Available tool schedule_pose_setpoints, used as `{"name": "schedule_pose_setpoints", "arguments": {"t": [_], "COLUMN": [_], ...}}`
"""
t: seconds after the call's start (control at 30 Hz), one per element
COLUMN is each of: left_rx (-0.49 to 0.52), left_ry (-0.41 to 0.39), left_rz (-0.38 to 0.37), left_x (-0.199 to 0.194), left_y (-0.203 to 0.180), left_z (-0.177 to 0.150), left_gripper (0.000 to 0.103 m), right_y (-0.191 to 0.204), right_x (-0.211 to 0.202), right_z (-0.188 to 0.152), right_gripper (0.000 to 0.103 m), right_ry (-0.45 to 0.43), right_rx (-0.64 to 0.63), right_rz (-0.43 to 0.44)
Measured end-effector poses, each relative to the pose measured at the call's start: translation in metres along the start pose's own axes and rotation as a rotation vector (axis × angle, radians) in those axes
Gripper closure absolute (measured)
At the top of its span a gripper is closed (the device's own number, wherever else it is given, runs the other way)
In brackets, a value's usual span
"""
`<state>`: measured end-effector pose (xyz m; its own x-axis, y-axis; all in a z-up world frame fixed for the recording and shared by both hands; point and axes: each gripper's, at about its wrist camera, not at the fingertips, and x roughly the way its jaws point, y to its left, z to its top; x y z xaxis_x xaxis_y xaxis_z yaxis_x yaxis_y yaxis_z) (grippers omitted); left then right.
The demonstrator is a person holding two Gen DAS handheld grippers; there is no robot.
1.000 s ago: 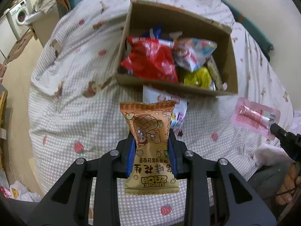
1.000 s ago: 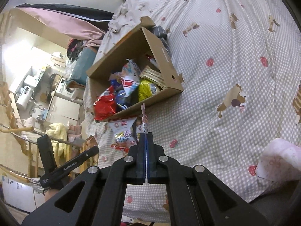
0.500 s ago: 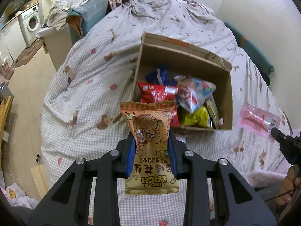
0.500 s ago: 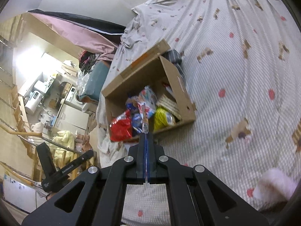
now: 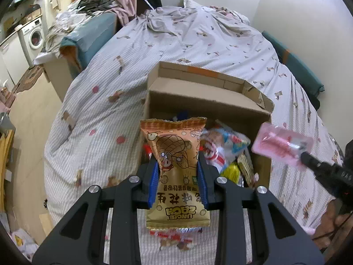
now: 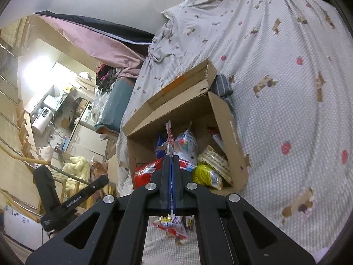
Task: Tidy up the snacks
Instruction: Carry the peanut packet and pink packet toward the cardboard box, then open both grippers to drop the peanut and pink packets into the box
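Left gripper [image 5: 177,172]: held in the air in front of the cardboard box [image 5: 209,101], pointing toward it; both blue pads press the sides of the orange peanut bag [image 5: 175,154], so it is clamped on this bag.
Orange peanut bag: upright between the fingers, printing upside down, its top edge in front of the box opening.
Right gripper [image 6: 171,176]: also raised before the box, jaws pressed together on the thin pink packet [image 5: 282,142], seen edge-on in its own camera.
Pink packet: in the air at the box's right side.
Cardboard box: open, on the bed cover [image 5: 106,88], with a red bag [image 6: 145,172], a yellow bag [image 6: 206,175] and other snacks inside.
Loose snack packets [image 6: 173,227]: on the cover, below both grippers.
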<state>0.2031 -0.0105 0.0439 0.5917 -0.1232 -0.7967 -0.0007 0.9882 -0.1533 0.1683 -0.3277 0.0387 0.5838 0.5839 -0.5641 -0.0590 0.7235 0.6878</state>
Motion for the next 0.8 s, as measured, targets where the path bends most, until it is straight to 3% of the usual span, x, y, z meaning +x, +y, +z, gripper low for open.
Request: {"name": "schedule_pose_setpoints", "arguments": {"t": [0.4, 0.53, 0.67, 0.8], "left_rx": [0.082, 0.089, 0.095, 0.130], "left_ry": [0.045, 0.048, 0.073, 0.074], "left_rz": [0.032, 0.034, 0.032, 0.051], "left_x": [0.063, 0.077, 0.090, 0.097], "left_y": [-0.033, -0.043, -0.051, -0.057], "left_z": [0.033, 0.035, 0.035, 0.032], "left_gripper": [0.076, 0.076, 0.076, 0.076], "right_y": [-0.020, -0.021, -0.022, -0.019], "right_x": [0.067, 0.079, 0.094, 0.100], "right_z": [-0.010, -0.010, -0.015, -0.019], "right_gripper": [0.103, 0.103, 0.103, 0.102], "right_ry": [0.168, 0.208, 0.243, 0.268], "right_rx": [-0.027, -0.025, -0.048, -0.059], "right_rz": [0.101, 0.077, -0.012, -0.022]}}
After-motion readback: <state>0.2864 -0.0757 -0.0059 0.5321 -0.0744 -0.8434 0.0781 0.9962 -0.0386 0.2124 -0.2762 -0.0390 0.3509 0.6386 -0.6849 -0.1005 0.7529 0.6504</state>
